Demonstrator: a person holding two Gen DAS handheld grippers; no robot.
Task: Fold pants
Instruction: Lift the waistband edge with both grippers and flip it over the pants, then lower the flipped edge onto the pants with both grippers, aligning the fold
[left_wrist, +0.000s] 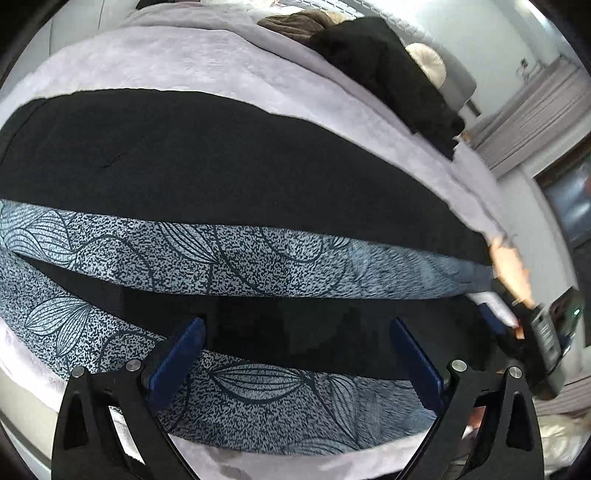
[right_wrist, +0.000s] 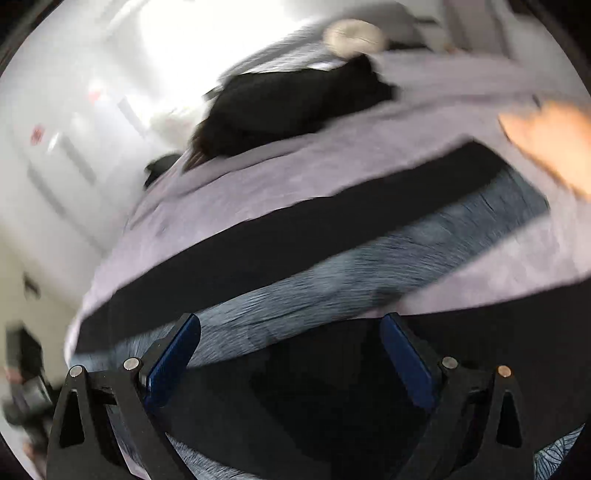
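Both hands tilt their tools down toward the bed. Left gripper (left_wrist: 297, 350): jaws spread wide, nothing between them, hovering over the pants (left_wrist: 221, 177). Right gripper (right_wrist: 290, 349): likewise wide and empty; view blurred. Pants lie flat across the lilac bedspread (left_wrist: 166, 62), black with patterned side stripes. Beyond, a dark heap of clothes (left_wrist: 388, 81).
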